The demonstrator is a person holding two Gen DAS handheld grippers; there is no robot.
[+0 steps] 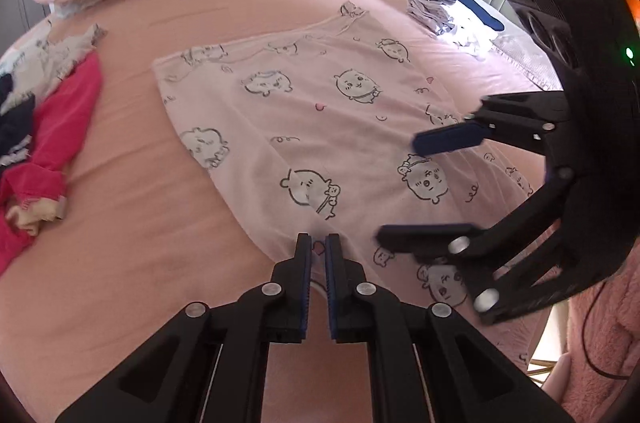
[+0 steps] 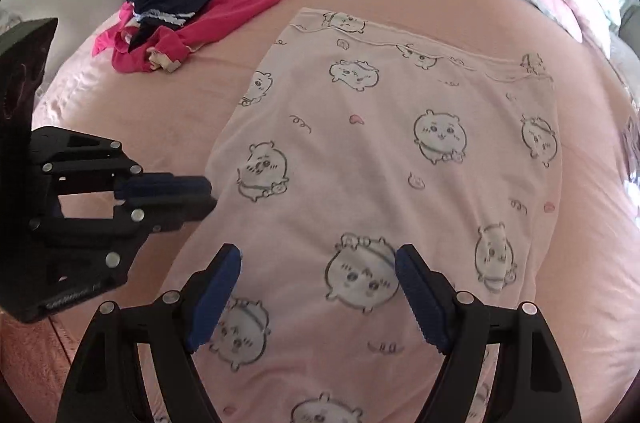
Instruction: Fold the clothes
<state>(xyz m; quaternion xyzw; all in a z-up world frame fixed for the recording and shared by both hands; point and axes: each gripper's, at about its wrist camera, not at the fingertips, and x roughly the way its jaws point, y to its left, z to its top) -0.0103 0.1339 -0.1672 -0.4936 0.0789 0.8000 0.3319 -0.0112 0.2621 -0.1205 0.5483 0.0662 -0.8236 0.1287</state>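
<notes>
Two claws hang over the pink cartoon cloth (image 2: 400, 151): left claw (image 1: 319, 251) pinches its edge, right claw (image 2: 318, 295) is spread wide.

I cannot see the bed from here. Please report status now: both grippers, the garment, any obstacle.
Left gripper shut on printed garment edge. Right gripper open, above it, holding nothing. Garment flat on bed. Clothes pile apart, not obstructing.

Left gripper (image 1: 318, 249) points steeply down, jaws nearly closed; right gripper (image 2: 318, 297) jaws wide.
</notes>
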